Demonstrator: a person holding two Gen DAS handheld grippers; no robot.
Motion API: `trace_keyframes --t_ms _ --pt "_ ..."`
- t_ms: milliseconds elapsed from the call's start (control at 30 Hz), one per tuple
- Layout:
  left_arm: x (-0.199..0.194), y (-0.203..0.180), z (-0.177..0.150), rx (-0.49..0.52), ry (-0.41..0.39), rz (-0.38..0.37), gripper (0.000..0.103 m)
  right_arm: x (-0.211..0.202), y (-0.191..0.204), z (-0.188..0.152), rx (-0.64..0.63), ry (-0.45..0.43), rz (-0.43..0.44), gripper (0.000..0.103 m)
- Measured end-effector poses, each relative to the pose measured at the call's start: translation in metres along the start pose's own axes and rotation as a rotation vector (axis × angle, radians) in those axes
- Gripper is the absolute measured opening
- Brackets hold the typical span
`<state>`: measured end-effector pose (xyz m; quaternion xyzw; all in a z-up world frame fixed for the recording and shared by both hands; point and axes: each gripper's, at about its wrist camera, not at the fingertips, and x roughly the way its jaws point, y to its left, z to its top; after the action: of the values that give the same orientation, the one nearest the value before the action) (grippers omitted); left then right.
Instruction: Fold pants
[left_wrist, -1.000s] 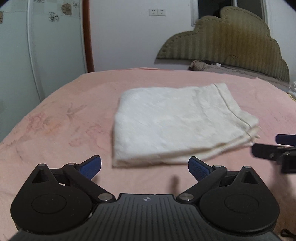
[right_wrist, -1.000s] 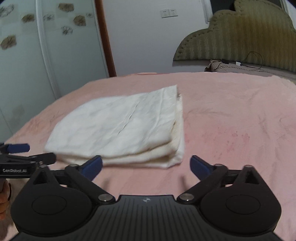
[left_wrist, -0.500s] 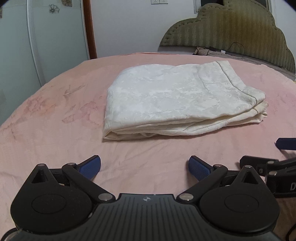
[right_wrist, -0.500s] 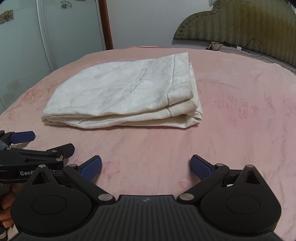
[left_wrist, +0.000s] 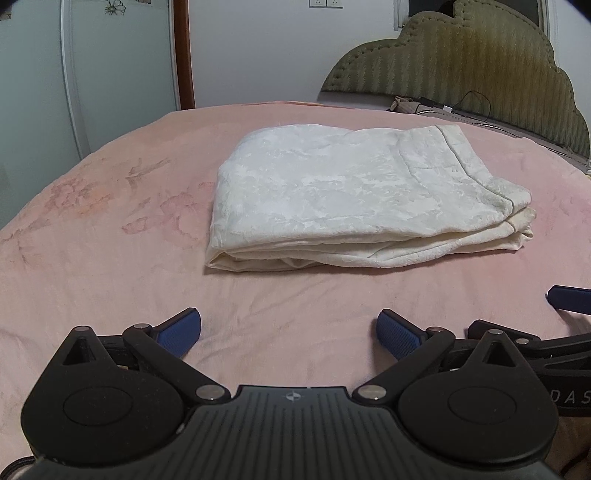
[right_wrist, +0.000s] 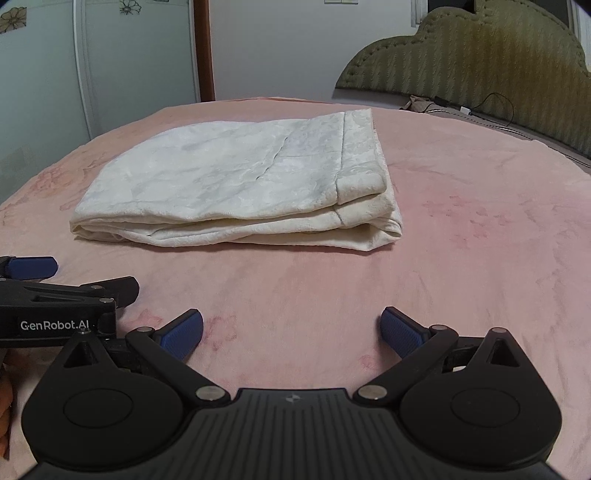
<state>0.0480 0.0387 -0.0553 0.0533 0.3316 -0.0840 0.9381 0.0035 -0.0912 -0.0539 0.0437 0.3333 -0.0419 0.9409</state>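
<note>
White pants (left_wrist: 351, 192) lie folded into a thick rectangle on the pink bed; in the right wrist view the same folded pants (right_wrist: 240, 184) sit ahead and to the left. My left gripper (left_wrist: 289, 334) is open, low over the blanket, well short of the pants, with nothing between its blue pads. My right gripper (right_wrist: 291, 332) is open too, also short of the pants and empty. The right gripper shows at the right edge of the left wrist view, and the left gripper at the left edge of the right wrist view.
The pink blanket (left_wrist: 92, 240) covers the bed all around the pants. An olive padded headboard (left_wrist: 461, 66) stands at the back right with a cable and small items at its foot. A pale wardrobe door (right_wrist: 110, 66) and a brown door frame stand at the back left.
Both grippers have pulled back from the pants and dropped lower toward the blanket. The folded pants lie where they were, now seen from a flatter angle.
</note>
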Motion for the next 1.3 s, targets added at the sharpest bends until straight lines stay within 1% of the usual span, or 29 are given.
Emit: trace_keyframes --t_ms 433,500,567,600,633,667,733,767,800,833,900,1033,1100,1300 --pt "0.000 0.003 0.000 -0.008 0.003 -0.004 0.103 0.001 0.000 0.001 0.019 0.002 -0.008 0.103" --pt "0.000 0.002 0.000 -0.007 0.003 -0.003 0.103 0.001 0.001 0.004 0.036 0.019 -0.018 0.103" --pt "0.000 0.003 0.000 -0.018 0.002 -0.004 0.103 -0.002 0.002 0.008 0.082 0.059 -0.031 0.103" --pt "0.000 0.003 0.001 -0.017 0.003 -0.006 0.103 -0.004 0.003 0.010 0.111 0.077 -0.022 0.103" --pt "0.000 0.002 0.000 -0.011 0.003 -0.002 0.103 -0.009 0.001 0.011 0.161 0.069 0.021 0.103" --pt "-0.001 0.004 0.000 -0.023 0.001 -0.002 0.103 -0.013 -0.004 0.012 0.234 0.055 0.104 0.103" --pt "0.000 0.004 0.000 -0.021 0.002 -0.003 0.103 -0.014 -0.016 0.013 0.393 0.067 0.169 0.102" --pt "0.000 0.004 0.001 -0.017 0.002 0.001 0.103 -0.012 -0.021 0.013 0.440 0.066 0.209 0.102" --pt "0.000 0.004 0.001 -0.017 0.003 0.000 0.103 -0.010 -0.023 0.014 0.451 0.064 0.227 0.103" --pt "0.000 0.004 0.001 -0.018 0.003 -0.001 0.103 -0.008 -0.023 0.016 0.424 0.063 0.216 0.103" --pt "0.000 0.004 0.001 -0.019 0.003 -0.002 0.103 -0.004 -0.018 0.018 0.321 0.042 0.172 0.103" --pt "0.000 0.004 0.000 -0.018 0.003 -0.001 0.103 0.002 -0.008 0.012 0.120 0.004 0.047 0.103" --pt "0.000 0.005 0.000 -0.021 0.003 -0.001 0.103 0.004 -0.002 0.003 0.042 -0.021 0.028 0.103" --pt "0.000 0.004 0.001 -0.019 0.003 -0.001 0.103 0.004 -0.003 0.003 0.041 -0.022 0.028 0.103"
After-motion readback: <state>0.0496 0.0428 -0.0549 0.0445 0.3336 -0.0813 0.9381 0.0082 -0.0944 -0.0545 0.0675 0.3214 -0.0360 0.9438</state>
